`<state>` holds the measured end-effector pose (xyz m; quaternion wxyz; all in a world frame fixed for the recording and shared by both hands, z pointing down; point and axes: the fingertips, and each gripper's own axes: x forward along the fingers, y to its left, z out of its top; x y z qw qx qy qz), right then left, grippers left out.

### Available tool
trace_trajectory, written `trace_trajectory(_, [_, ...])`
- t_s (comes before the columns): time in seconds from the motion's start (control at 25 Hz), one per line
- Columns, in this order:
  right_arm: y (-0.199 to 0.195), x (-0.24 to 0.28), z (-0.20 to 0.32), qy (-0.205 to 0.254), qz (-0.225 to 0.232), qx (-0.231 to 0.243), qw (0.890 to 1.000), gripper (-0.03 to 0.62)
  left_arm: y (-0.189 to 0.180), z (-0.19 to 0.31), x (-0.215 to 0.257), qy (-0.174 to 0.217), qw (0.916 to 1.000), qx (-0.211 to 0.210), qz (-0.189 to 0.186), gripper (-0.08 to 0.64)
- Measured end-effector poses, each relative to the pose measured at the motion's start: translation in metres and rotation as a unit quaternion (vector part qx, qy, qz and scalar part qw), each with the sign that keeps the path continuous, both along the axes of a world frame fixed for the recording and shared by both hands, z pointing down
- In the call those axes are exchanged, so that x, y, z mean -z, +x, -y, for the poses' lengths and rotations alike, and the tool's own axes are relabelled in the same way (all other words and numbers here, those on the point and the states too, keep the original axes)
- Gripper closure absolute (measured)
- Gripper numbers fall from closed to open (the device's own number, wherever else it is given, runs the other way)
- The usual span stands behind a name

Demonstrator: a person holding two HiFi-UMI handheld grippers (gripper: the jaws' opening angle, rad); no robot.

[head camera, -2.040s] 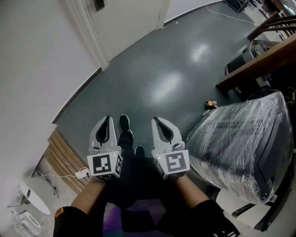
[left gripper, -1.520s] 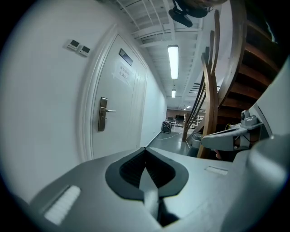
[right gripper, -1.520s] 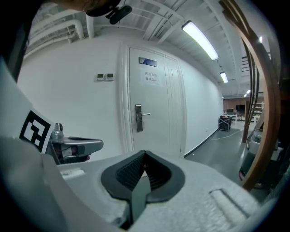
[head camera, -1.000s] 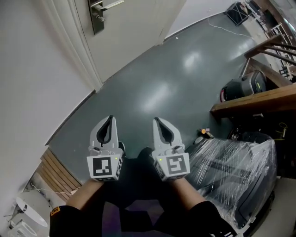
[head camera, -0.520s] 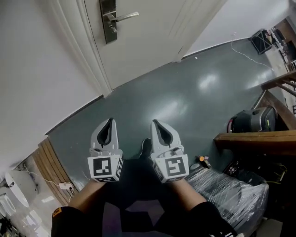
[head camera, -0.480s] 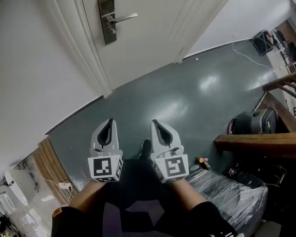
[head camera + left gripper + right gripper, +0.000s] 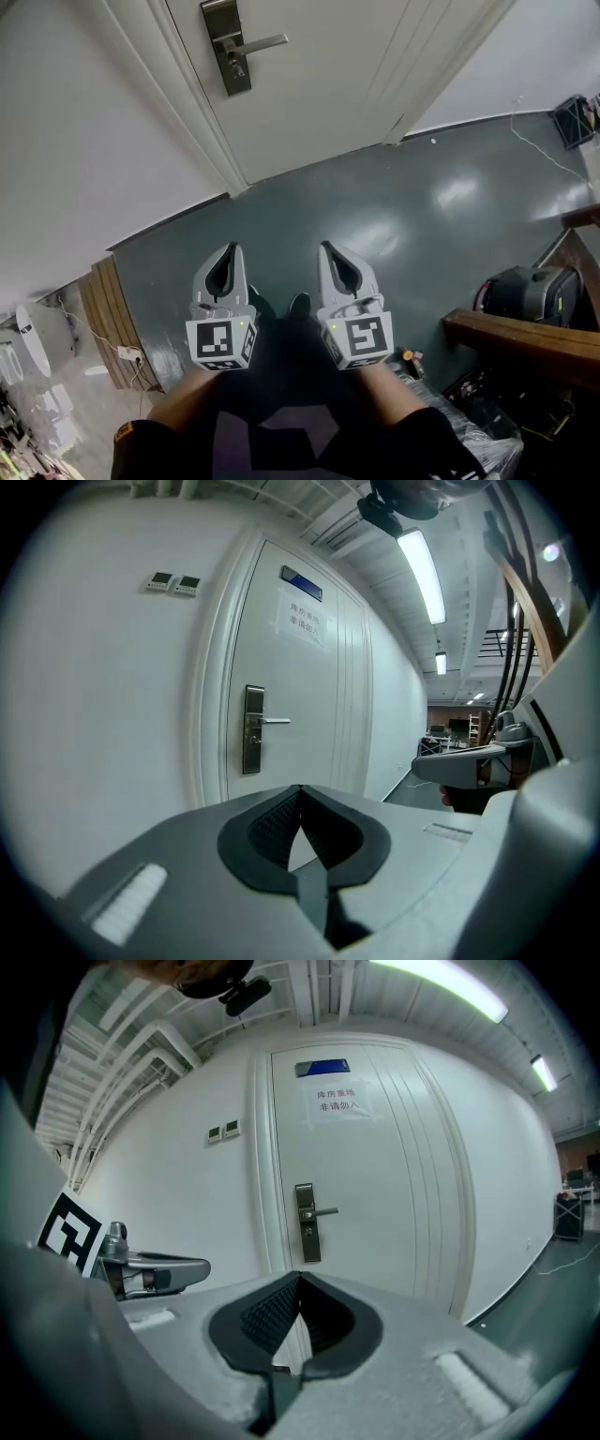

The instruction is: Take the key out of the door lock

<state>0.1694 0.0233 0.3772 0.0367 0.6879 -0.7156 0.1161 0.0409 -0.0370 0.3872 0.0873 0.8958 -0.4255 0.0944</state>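
Note:
A white door [image 7: 319,75] stands ahead, with a metal lock plate [image 7: 226,46] and a lever handle [image 7: 264,43]. A small dark bit sits at the keyhole [image 7: 238,67] below the handle; I cannot make out a key there. Both gripper views show the lock plate [image 7: 252,729] [image 7: 307,1222] well ahead. My left gripper [image 7: 228,251] and right gripper [image 7: 332,248] are held side by side over the dark floor, far short of the door. Each has its jaws shut with nothing between them.
A white wall and door frame [image 7: 178,103] run along the left. Wooden slats [image 7: 111,323] and a cable [image 7: 117,352] lie at the lower left. At the right stand a wooden ledge [image 7: 525,342] and a black machine [image 7: 530,292]. A paper notice [image 7: 337,1101] is stuck on the door.
The view has swung up toward the door: the lock plate came into sight and now sits lower in the picture. The plastic-wrapped object has left the view. Both grippers stay shut.

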Motion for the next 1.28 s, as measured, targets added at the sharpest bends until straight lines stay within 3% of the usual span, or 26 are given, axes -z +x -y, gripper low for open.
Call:
trace_trajectory(0.32, [0.013,0.001,0.049,-0.012,-0.003,0.013,1.0,0.6,0.006,0.048,-0.009,-0.015,0.9994,0.032,0.003,0.541])
trace_trajectory(0.64, [0.031,-0.002,0.12,-0.039,-0.013,0.001,0.999,0.6,0.035,0.133,-0.007,-0.016,0.9996,0.01,-0.023,0.541])
trace_trajectory(0.88, [0.028,0.005,0.185,-0.044,-0.015,0.008,0.999,0.6,0.034,0.198,0.001,-0.011,0.9991,0.007,-0.041,0.541])
trace_trajectory(1.28, [0.019,0.002,0.286,-0.05,0.074,0.053,0.995,0.6,0.006,0.28,0.002,0.019,0.9988,0.039,-0.023,0.541])
